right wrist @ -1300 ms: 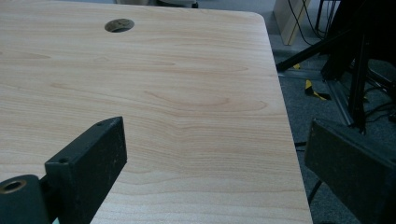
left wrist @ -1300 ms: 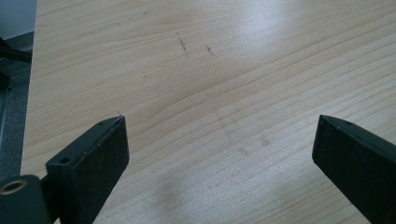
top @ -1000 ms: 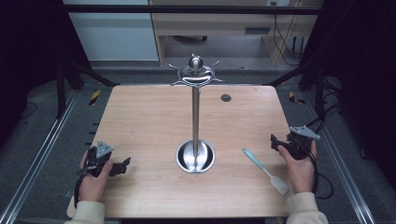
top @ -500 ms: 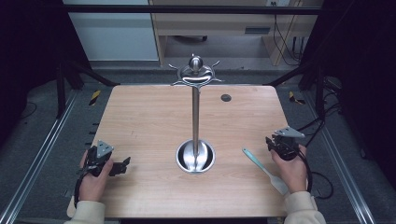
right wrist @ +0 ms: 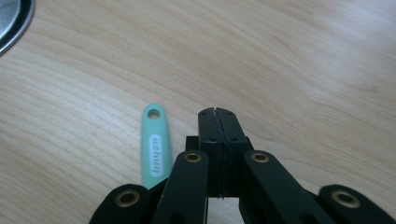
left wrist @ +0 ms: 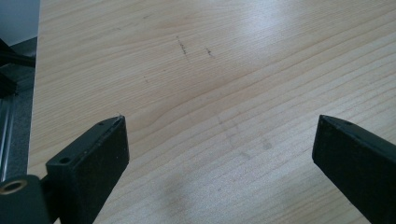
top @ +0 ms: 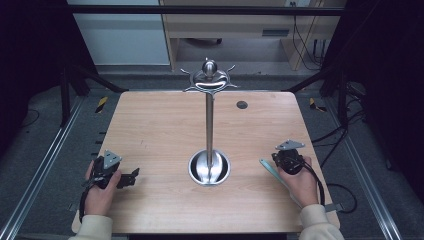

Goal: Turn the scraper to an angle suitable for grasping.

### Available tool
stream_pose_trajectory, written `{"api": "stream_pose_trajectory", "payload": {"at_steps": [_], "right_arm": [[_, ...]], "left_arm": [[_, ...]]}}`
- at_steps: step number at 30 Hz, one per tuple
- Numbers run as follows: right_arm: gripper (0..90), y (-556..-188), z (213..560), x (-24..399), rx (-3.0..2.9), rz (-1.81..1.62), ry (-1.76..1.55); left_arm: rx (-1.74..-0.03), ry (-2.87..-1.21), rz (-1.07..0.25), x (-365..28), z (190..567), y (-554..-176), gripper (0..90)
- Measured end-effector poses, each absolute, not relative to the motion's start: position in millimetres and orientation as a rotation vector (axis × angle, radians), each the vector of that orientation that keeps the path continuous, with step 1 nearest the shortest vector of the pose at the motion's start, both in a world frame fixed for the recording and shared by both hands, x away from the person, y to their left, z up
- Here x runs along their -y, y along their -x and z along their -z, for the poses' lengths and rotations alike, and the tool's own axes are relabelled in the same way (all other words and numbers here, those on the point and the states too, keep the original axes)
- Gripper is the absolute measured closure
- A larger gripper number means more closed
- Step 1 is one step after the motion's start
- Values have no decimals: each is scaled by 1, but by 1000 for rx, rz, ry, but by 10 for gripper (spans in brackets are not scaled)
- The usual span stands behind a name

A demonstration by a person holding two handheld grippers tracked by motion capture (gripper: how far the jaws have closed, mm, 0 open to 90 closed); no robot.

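A mint-green utensil handle (right wrist: 155, 147) with a hole at its tip lies flat on the wooden table (top: 160, 130). In the high view this utensil (top: 266, 167) runs back under the person's right hand. My right gripper (right wrist: 217, 112) sits just to the right of the handle, not touching it; its jaws have just closed and stand shut with nothing between them. In the high view the right gripper (top: 278, 159) is at the table's right side. My left gripper (left wrist: 219, 140) is open over bare wood, and the high view shows the left gripper (top: 131, 176) near the front left.
A tall metal stand (top: 209, 125) with curved hooks at its top rises from a round base (top: 209, 170) at the table's middle. A small dark disc (top: 242, 104) sits at the back right. Metal frame rails run along both table sides.
The right hand has moved left and a little down, up to the green handle, and its jaws have gone from wide apart to shut. The left hand has stayed put.
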State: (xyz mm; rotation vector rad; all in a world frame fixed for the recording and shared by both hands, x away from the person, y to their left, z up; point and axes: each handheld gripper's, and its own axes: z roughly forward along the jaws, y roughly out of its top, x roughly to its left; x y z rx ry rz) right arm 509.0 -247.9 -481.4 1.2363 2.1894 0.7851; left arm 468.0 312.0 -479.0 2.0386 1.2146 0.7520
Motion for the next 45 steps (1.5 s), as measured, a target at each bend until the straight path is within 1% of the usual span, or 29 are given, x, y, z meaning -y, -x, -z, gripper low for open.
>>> {"api": "stream_pose_trajectory", "payload": {"at_steps": [20, 32, 33, 36, 41, 45], "right_arm": [[900, -508, 489, 235, -2298, -769, -1190], [896, -485, 487, 214, -2427, -795, -1041], [867, -483, 486, 213, -2429, -798, -1018], [858, -481, 482, 214, -2418, -805, -1015], [827, -476, 465, 210, -2464, -724, -961], [808, -477, 455, 203, -2569, -582, -909]], "left_arm": [[-1216, -2032, -761, -313, 478, -468, 35], [-1224, -2019, -775, -316, 476, -466, 35], [-1225, -2019, -775, -316, 475, -466, 35], [-1229, -2022, -775, -316, 476, -466, 35], [-1225, -2032, -772, -315, 478, -466, 35], [-1221, -2030, -771, -314, 477, -466, 35]]}}
